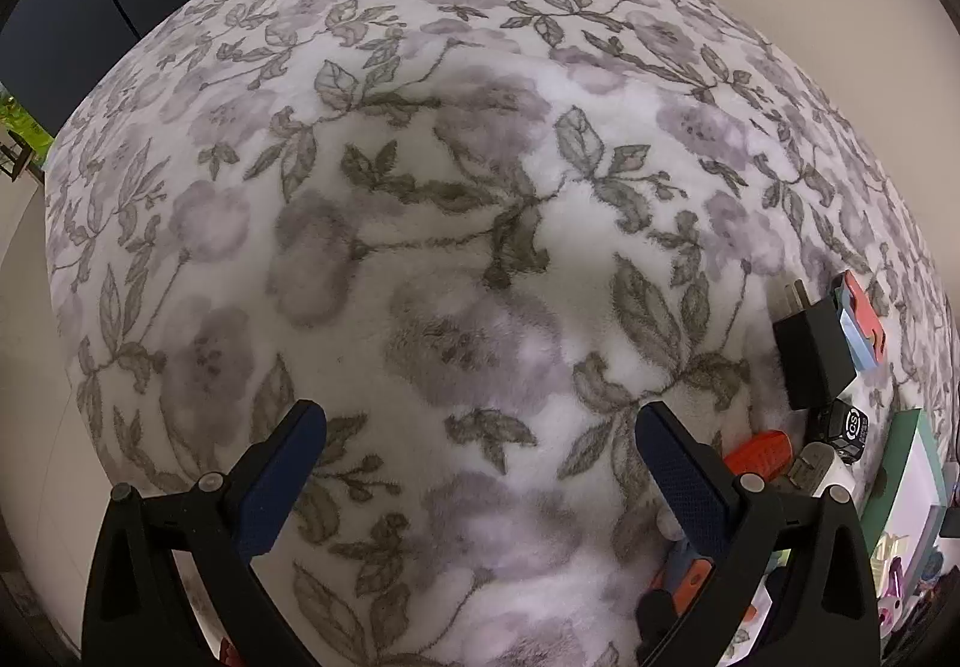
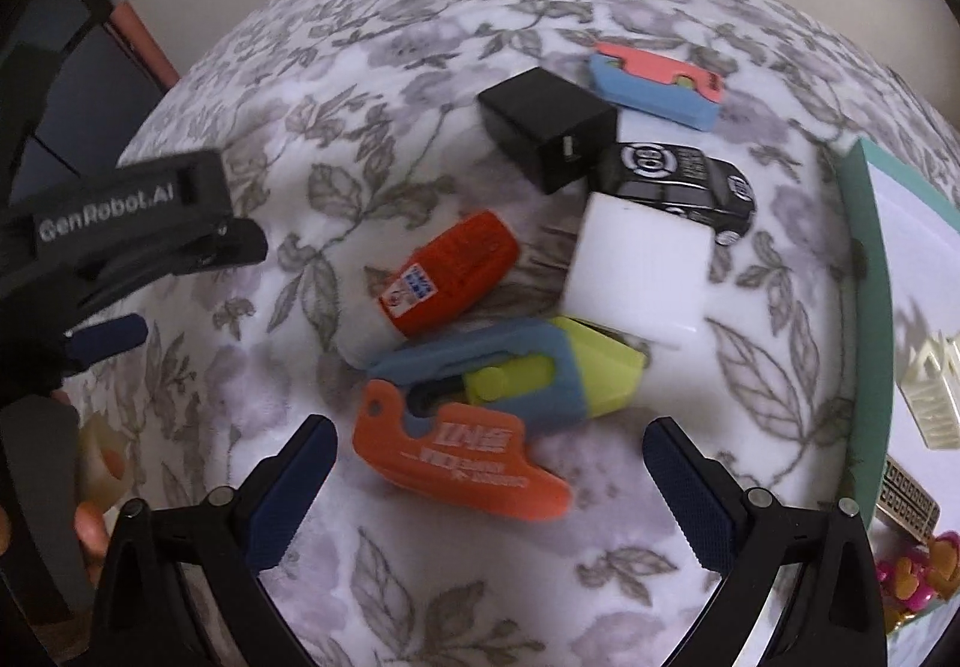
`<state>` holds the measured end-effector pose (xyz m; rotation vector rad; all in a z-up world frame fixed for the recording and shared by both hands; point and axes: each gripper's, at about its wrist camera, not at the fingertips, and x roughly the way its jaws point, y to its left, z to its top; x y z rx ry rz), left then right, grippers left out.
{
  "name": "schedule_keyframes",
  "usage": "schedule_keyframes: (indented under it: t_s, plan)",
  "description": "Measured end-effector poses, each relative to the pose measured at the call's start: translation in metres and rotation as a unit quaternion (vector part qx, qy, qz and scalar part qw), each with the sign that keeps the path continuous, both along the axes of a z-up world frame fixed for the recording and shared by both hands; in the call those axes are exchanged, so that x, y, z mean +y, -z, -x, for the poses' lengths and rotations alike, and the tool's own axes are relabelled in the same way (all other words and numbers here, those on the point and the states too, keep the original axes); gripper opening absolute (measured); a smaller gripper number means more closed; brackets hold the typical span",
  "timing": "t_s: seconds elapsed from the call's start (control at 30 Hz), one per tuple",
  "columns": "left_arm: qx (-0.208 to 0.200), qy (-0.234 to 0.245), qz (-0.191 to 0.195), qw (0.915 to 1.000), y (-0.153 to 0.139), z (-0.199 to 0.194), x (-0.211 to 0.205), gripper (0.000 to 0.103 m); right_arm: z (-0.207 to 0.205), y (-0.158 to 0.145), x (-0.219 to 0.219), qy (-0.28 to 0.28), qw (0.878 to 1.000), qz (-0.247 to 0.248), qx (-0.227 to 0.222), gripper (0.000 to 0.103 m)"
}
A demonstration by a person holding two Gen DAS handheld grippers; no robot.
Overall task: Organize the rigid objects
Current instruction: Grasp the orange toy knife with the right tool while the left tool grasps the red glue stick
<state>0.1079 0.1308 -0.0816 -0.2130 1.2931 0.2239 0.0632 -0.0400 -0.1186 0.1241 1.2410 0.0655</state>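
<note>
A cluster of small rigid objects lies on a floral blanket (image 2: 420,36). In the right wrist view I see an orange box cutter (image 2: 456,457), a blue and yellow-green cutter (image 2: 528,373), an orange-capped white item (image 2: 450,271), a white block (image 2: 636,271), a black charger (image 2: 549,126), a black toy car (image 2: 678,181) and a blue and pink cutter (image 2: 654,81). My right gripper (image 2: 486,451) is open, just above the orange cutter. My left gripper (image 1: 480,439) is open and empty over bare blanket; the black charger (image 1: 810,349) lies to its right.
A white tray with a teal rim (image 2: 870,319) stands at the right, holding a cream comb-like piece (image 2: 930,391), a metal trinket (image 2: 906,505) and pink charms (image 2: 912,583). The left gripper's body (image 2: 132,223) shows at the left of the right wrist view. The blanket's edge curves around the back.
</note>
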Motion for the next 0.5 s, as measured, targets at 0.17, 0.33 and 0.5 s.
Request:
schedule_keyframes:
  t_s: [0.17, 0.33, 0.5]
  plan:
    - [0.002, 0.004, 0.000, 1.0000, 0.001, -0.001, 0.001, 0.103, -0.006, 0.005, 0.006, -0.004, 1.000, 0.027, 0.000, 0.103]
    - [0.002, 0.010, 0.002, 0.9999, 0.003, -0.005, -0.003, 0.103, -0.010, 0.005, 0.006, -0.003, 0.999, 0.035, -0.003, 0.089]
    - [0.002, 0.030, 0.004, 0.9995, 0.003, -0.007, -0.015, 0.103, -0.010, 0.001, 0.001, -0.003, 1.000, 0.019, 0.001, 0.082]
